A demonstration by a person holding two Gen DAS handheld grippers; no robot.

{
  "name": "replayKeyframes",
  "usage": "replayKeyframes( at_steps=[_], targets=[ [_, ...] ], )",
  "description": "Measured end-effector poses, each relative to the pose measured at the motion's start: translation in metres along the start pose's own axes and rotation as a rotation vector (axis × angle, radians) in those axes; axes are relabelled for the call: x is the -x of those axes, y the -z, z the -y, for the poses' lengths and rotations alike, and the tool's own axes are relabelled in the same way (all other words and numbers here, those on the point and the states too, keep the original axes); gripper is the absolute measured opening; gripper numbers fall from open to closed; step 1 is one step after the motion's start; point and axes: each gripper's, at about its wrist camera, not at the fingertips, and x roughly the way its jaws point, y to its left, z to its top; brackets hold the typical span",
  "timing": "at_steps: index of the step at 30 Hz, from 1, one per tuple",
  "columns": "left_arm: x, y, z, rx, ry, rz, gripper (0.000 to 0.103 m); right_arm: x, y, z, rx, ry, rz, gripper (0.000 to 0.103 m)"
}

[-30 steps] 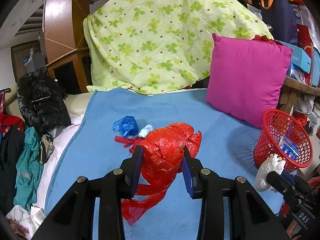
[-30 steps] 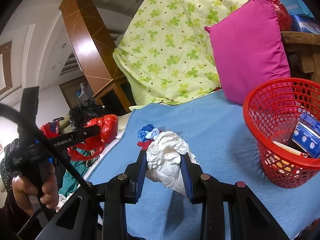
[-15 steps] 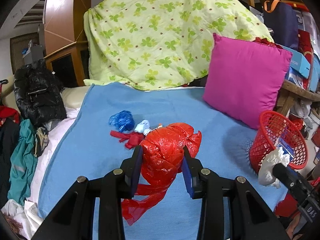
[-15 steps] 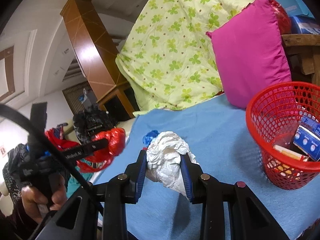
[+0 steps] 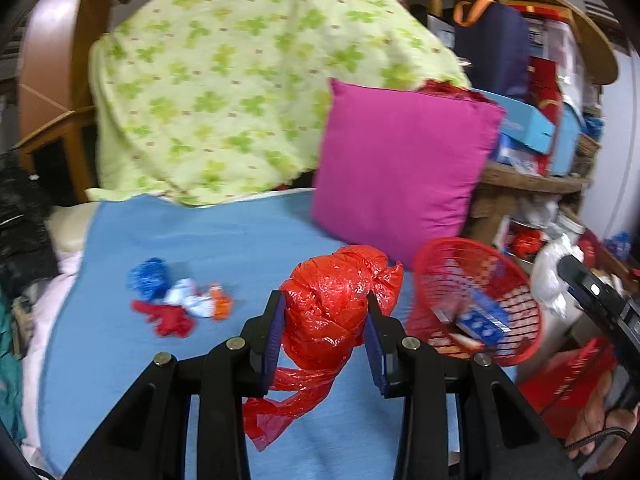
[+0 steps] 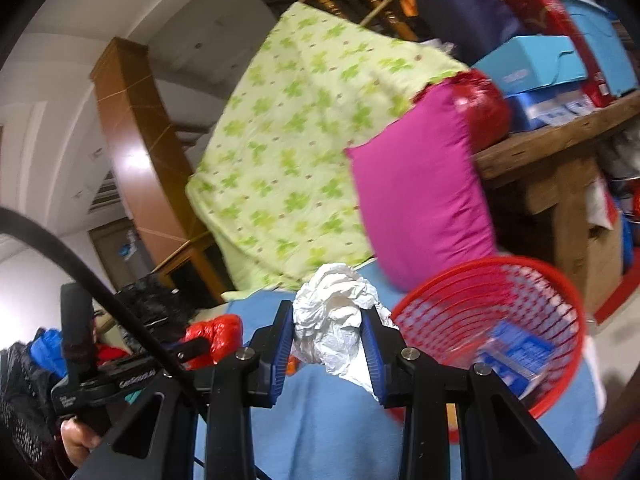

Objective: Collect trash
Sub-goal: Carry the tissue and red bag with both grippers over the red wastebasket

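Note:
My left gripper (image 5: 325, 328) is shut on a crumpled red plastic bag (image 5: 336, 312) and holds it above the blue bedspread (image 5: 208, 240), just left of the red mesh basket (image 5: 476, 300). My right gripper (image 6: 328, 340) is shut on a crumpled white plastic bag (image 6: 336, 320), held just left of the basket's rim (image 6: 492, 312). The basket holds blue cartons. A small pile of trash, blue, white, orange and red (image 5: 176, 300), lies on the bedspread to the left. The left gripper with the red bag also shows in the right wrist view (image 6: 212, 336).
A magenta pillow (image 5: 400, 160) leans behind the basket. A green flowered quilt (image 5: 248, 92) hangs at the back. A wooden shelf with boxes (image 5: 528, 136) stands at the right. Dark clothes (image 5: 24, 224) are piled left of the bed.
Both grippers have swung right and closer to the red basket, each still holding its bag. The trash pile now sits further left in the left wrist view.

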Motion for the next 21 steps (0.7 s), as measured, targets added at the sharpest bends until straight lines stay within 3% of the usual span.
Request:
replayKeyframes(
  at_steps=[8,21],
  targets=[
    [-0.041,-0.019,0.06,-0.046,0.183,-0.055,0.039,-0.002,-0.035,0.062,-0.118,0.096,-0.046,0.036],
    [-0.094,-0.013,0.113,-0.133,0.242,-0.15,0.041,-0.018,-0.025,0.118,-0.235,0.155,-0.081,0.038]
  ],
)
